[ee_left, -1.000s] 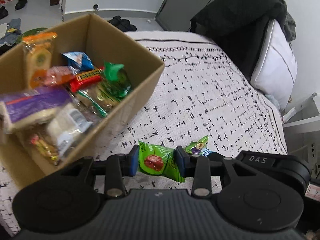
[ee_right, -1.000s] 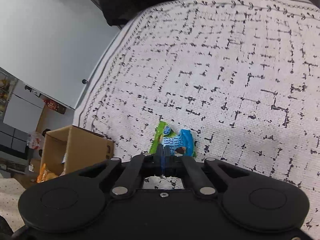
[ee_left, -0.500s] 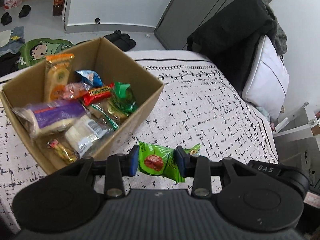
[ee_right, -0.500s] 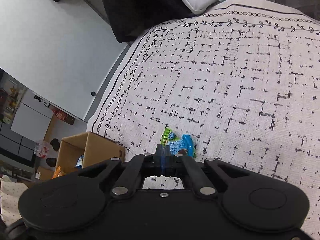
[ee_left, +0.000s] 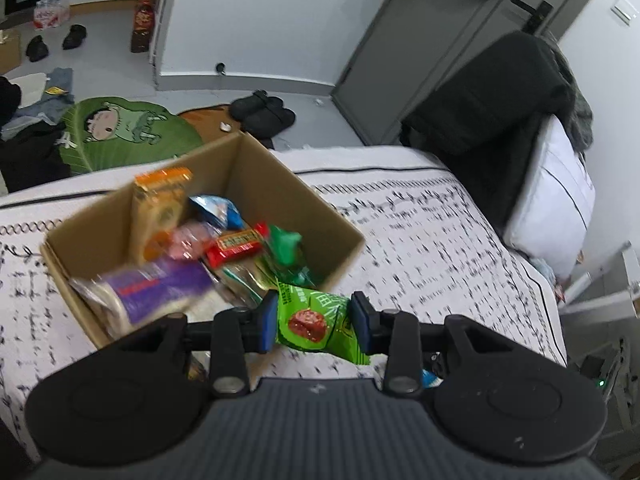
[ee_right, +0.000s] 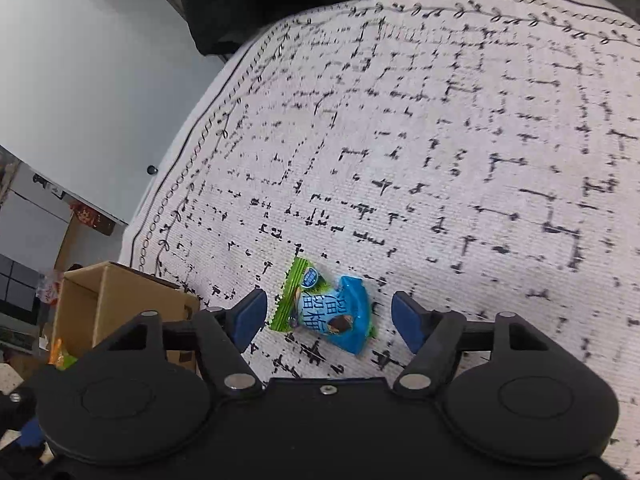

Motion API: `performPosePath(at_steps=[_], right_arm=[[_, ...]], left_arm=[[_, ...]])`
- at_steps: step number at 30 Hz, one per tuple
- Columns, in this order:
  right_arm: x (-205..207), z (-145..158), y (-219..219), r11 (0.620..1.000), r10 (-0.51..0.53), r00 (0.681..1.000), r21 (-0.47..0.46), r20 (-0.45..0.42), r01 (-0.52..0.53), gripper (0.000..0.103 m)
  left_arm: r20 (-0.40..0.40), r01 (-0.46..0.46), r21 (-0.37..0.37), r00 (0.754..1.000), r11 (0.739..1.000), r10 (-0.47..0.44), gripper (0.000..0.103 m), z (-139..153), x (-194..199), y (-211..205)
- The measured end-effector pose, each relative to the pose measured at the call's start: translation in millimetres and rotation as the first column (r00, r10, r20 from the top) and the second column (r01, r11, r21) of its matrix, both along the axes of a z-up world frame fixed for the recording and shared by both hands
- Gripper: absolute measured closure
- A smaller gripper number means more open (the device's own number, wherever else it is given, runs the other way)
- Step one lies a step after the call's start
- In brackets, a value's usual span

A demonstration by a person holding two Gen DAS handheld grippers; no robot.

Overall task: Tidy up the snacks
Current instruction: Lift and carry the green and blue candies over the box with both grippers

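Observation:
A green snack packet [ee_left: 316, 322] with a red picture is pinched between the blue pads of my left gripper [ee_left: 315, 324], lifted over the near right corner of the cardboard box [ee_left: 288, 184]. The box sits on the patterned bedspread [ee_left: 420, 240] and holds several snacks, among them a purple pack [ee_left: 160, 290] and a red bar [ee_left: 236, 245]. In the right wrist view a blue and green snack packet [ee_right: 330, 310] lies flat on the bedspread [ee_right: 440, 140]. My right gripper [ee_right: 330, 316] hangs just above it, jaws opening, one pad on each side and neither touching it.
The box [ee_right: 108, 304] shows at the left of the right wrist view. A white pillow [ee_left: 556, 200] and dark clothing [ee_left: 492, 108] lie at the head of the bed. Black slippers [ee_left: 264, 110], a green mat [ee_left: 128, 128] and shoes are on the floor past the bed edge.
My left gripper rose with the green packet and now hangs over the box corner. My right gripper, shut before, has spread its jaws and come closer around the blue and green packet.

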State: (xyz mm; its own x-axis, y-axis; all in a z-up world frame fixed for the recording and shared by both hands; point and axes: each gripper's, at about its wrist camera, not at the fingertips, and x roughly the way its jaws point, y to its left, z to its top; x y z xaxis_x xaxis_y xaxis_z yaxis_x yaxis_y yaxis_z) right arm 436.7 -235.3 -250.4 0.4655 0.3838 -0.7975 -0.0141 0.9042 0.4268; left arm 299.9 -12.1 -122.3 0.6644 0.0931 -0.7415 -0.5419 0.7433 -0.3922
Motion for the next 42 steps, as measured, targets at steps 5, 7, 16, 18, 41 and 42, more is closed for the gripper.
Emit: performPosePath(at_steps=[5,7,16,18,41,42], right_arm=[[5,-2,13,0.999,0.008,1.0,-0.047,0.023,-0.007,0.034],[8,-4,16,0.998,0.013,0.999,-0.06,0.035,-0.011,0.042],[8,2,15,0.999,0.032,0.999,-0.038,0.03,-0.031,0.079],[3,8,18,0.998,0.046,0.998,-0.034,0.041,-0.044,0.08],[-70,107,63,0.972,0.216,0.932,0.022,0.291,-0.233,0.08],[-74,109,68,0.968,0.232,0.926,0.02,0.299,-0.249,0.08]], left_arm=[[-0.007,-0.033,0.004,0.999,0.999,0.033,0.066,0,1,19],[-0.013,-0.046,0.002,0.999,0.999,0.046,0.066,-2,1,26],[-0.014,-0.095,0.0,0.995,0.996,0.095,0.066,-2,-11,53],[-0.012,-0.103,0.001,0.995,0.995,0.103,0.066,-1,-15,57],[0.03,-0.145,-0.026,0.989,0.989,0.145,0.066,16,-61,90],[0.03,-0.146,-0.031,0.989,0.989,0.147,0.066,17,-62,91]])
